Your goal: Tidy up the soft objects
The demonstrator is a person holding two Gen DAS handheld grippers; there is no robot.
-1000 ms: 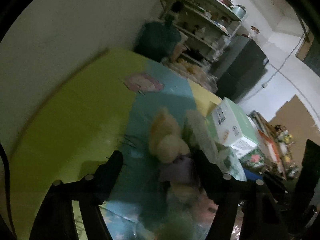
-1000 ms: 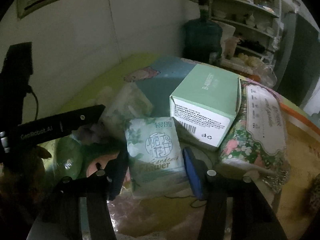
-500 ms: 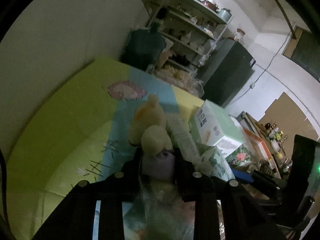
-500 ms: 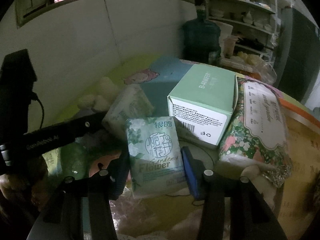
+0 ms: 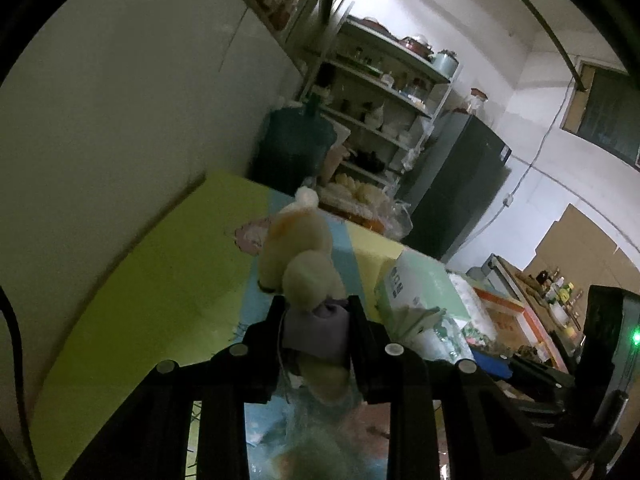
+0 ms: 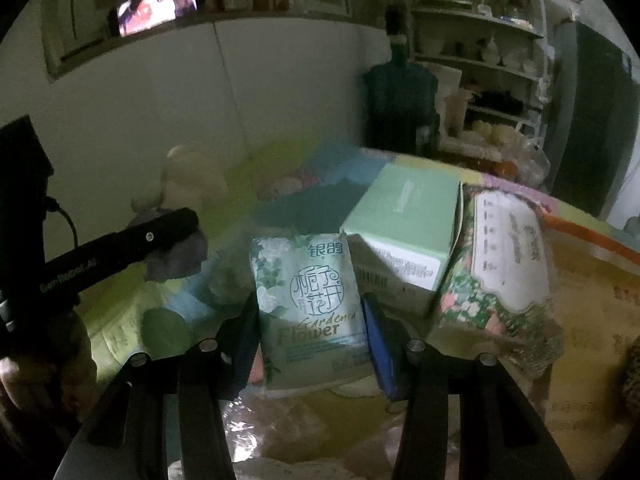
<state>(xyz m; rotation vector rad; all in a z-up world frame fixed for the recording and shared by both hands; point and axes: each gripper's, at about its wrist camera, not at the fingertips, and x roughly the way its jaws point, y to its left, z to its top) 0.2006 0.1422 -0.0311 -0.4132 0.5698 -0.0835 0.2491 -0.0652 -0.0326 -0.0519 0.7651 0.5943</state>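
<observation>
In the left wrist view, the left gripper [image 5: 316,334] has drawn its jaws in from a wide spread a second ago and now pinches the plush toy [image 5: 298,252] by its purple garment. The cream body and head stick out past the fingertips, and the toy looks raised off the green and blue mat on the table [image 5: 160,272], where before it lay flat between open jaws. The mint green box [image 5: 424,284] stands just to the right, with soft packs beside it.

In the right wrist view, the right gripper [image 6: 312,320] has its jaws partly closed against the sides of the Gardenia Flower tissue pack [image 6: 308,300], a shade narrower than a second ago. The pack stands upright just in front of the mint green box, and the floral pack [image 6: 500,256] leans on that box's right side. The left gripper shows at the left edge, with the toy hanging blurred from it.

Both soft items now appear secured, so carrying them to where they belong seems the next step.
</observation>
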